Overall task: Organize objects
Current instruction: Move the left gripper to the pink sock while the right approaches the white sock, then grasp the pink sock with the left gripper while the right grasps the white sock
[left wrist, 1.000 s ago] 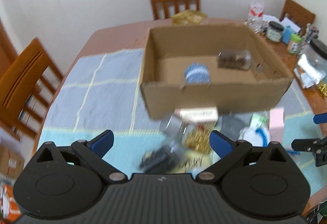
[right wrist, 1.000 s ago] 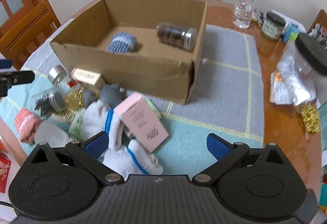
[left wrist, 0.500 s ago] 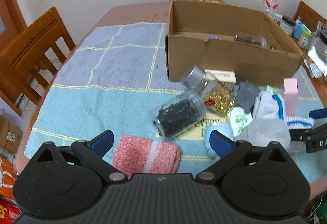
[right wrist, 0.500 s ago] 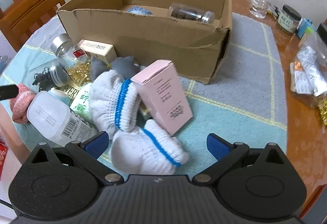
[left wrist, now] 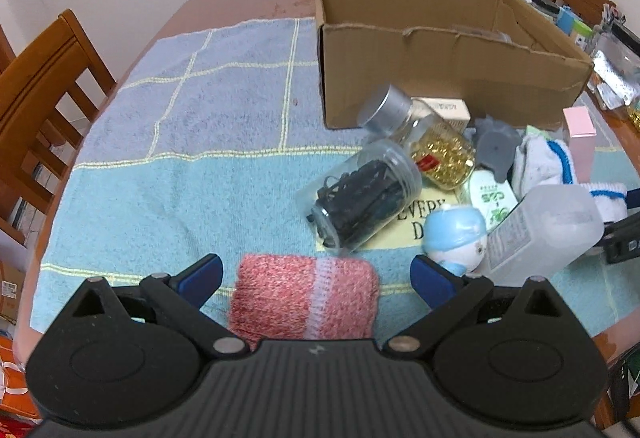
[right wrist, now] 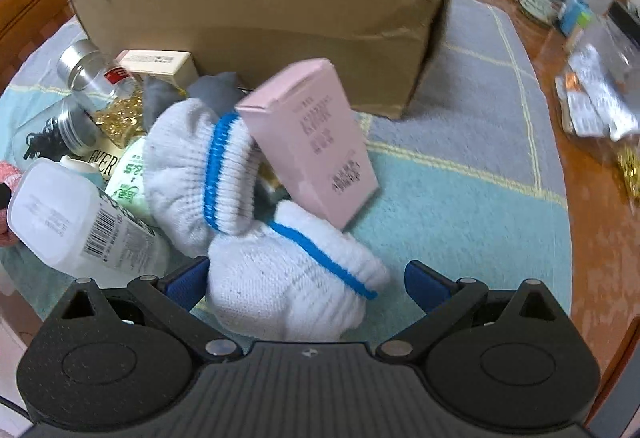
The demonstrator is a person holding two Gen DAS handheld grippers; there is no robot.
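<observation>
The pink rolled sock (left wrist: 304, 296) lies on the towel well in front of the cardboard box (left wrist: 440, 78), between the spread fingers of the left gripper (left wrist: 316, 278). The white sock (right wrist: 288, 278) sits between the right gripper's (right wrist: 306, 280) released fingers, just below the pink carton (right wrist: 308, 142).

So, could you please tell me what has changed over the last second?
Both grippers came down from above the cardboard box toward the pile in front of it. The left gripper now straddles the pink rolled sock; the right gripper straddles the white sock with the blue stripe. Both jaws stayed open, nothing is grasped, and the items lie where they were.
</observation>
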